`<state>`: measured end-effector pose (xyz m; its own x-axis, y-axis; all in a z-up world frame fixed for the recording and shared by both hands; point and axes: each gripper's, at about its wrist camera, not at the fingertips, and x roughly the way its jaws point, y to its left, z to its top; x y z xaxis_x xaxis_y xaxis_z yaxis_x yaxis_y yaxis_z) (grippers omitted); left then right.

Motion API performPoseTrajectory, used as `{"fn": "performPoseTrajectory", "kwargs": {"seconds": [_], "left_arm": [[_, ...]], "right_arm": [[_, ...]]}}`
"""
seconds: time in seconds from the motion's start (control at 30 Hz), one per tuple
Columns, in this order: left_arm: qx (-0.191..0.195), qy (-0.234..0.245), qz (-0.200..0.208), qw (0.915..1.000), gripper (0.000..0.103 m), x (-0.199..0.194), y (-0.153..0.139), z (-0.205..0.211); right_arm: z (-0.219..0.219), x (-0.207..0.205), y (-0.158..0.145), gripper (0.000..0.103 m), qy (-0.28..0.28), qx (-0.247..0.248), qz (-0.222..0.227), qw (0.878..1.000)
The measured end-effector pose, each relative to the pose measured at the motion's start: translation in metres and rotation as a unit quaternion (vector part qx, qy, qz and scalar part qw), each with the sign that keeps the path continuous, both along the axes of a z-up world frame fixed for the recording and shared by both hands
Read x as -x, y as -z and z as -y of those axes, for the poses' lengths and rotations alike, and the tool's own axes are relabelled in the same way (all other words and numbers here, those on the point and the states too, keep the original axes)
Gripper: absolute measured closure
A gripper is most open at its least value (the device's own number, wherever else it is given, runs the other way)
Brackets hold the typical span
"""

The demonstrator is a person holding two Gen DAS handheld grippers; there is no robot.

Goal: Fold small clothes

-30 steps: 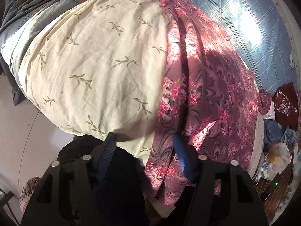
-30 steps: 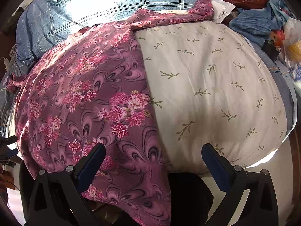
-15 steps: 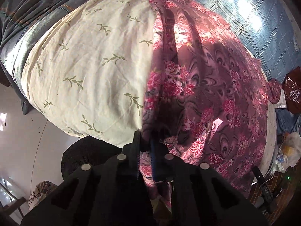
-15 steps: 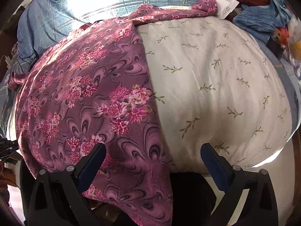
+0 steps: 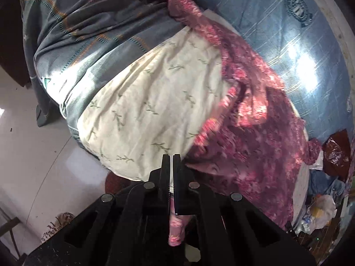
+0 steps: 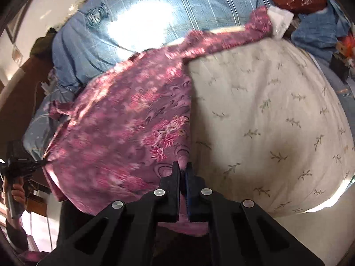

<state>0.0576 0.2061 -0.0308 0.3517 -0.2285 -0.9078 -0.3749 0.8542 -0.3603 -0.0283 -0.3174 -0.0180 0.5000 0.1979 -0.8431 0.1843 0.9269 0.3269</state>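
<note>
Floral garment [image 6: 124,119] thin cloth; cream cover [image 5: 153,102] matt, creased cloth.

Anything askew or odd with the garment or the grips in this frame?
Nothing damaged. The purple floral garment lies rumpled on the cream quilt, one end trailing off toward clutter. Left gripper and right gripper both pinch its near edge.
</note>
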Motion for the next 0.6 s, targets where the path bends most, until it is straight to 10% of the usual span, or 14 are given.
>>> {"fn": "performPoseTrajectory", "kwargs": {"seconds": [0.13, 0.3, 0.47, 0.6], "left_arm": [[0.084, 0.027, 0.002, 0.9961, 0.100, 0.011, 0.025, -0.007], [0.095, 0.111, 0.060, 0.9874, 0.060, 0.037, 0.017, 0.019], [0.107, 0.160, 0.110, 0.9751, 0.030, 0.049, 0.007, 0.037], [0.076, 0.186, 0.082, 0.9761, 0.031, 0.042, 0.027, 0.059]], "right_arm": [[0.003, -0.002, 0.024, 0.092, 0.020, -0.015, -0.043, 0.999], [0.017, 0.013, 0.019, 0.051, 0.034, -0.059, -0.021, 0.997], [0.021, 0.022, 0.022, 0.050, 0.014, -0.080, -0.021, 0.997], [0.005, 0.014, 0.035, 0.050, -0.026, -0.067, -0.035, 0.997]]}}
